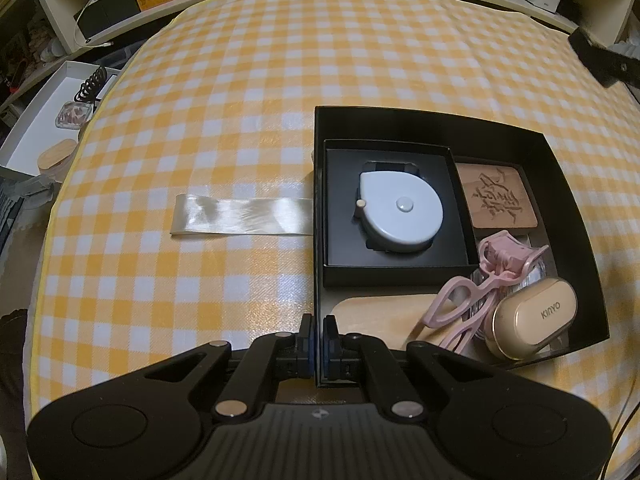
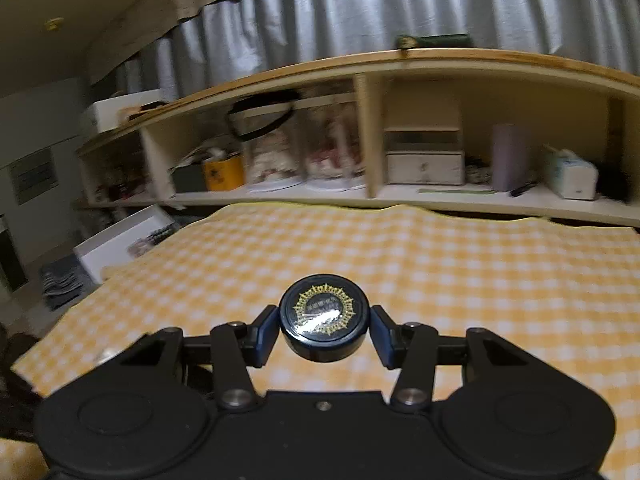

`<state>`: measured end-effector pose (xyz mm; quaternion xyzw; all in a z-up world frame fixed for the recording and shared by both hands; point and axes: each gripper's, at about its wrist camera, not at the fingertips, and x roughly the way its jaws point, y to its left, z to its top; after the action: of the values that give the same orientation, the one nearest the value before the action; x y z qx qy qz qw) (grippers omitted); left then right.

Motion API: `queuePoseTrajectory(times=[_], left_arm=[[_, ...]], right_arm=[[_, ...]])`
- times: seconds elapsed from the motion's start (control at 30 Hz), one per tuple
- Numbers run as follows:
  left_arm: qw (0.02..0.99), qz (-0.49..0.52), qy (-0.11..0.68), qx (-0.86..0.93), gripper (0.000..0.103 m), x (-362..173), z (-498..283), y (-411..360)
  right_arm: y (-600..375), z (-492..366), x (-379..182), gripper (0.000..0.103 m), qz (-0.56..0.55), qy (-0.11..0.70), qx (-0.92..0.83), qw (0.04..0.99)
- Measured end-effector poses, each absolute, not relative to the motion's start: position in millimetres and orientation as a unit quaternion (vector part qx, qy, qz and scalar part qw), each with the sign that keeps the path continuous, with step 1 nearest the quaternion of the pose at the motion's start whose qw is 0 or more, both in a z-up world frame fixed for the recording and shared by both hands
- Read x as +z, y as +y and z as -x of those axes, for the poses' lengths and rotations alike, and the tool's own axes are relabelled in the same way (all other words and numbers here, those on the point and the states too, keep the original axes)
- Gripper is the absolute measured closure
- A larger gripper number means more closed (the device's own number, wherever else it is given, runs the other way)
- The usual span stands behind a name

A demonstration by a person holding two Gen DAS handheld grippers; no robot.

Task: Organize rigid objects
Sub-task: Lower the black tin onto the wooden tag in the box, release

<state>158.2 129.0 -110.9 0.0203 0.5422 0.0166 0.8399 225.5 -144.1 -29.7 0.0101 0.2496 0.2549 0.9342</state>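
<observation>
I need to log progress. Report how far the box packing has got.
Mostly done: the black box already holds the tape measure, carved wooden block, pink eyelash curler and KINYO case. In hand: the right gripper carries a round black tin; the left gripper pinches the box wall. Left: place the tin inside.

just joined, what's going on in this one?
A person is sorting small items into a black box on a checked tablecloth. The left hand-held gripper is shut on the box's near wall, apparently steadying it. The right hand-held gripper holds a round black tin with a gold emblem above the cloth, not yet in the box. Already inside: a tape measure in a smaller tray, a carved wooden block, a pink eyelash curler and an earbud case.
</observation>
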Motion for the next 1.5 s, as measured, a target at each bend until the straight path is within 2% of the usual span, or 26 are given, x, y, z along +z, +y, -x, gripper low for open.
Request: queuePoseTrajectory(times=[0.4, 0.97, 1.13, 1.5], left_arm=[[0.840, -0.023, 0.541, 0.016, 0.099, -110.7, -162.0, 128.1], [0.840, -0.027, 0.541, 0.016, 0.099, -108.5, -160.5, 126.6], [0.840, -0.027, 0.541, 0.015, 0.099, -108.0, -159.7, 126.7], [0.840, -0.028, 0.541, 0.015, 0.099, -108.2, -159.8, 126.6]], right_arm=[[-72.5, -199.2, -65.0, 0.053, 0.077, 0.342, 0.331, 0.876], [-61.1, -210.5, -101.8, 0.053, 0.096, 0.367, 0.317, 0.869], [-59.5, -209.8, -101.5, 0.043, 0.096, 0.371, 0.324, 0.865], [-57.8, -208.3, -98.3, 0.040, 0.100, 0.380, 0.325, 0.860]])
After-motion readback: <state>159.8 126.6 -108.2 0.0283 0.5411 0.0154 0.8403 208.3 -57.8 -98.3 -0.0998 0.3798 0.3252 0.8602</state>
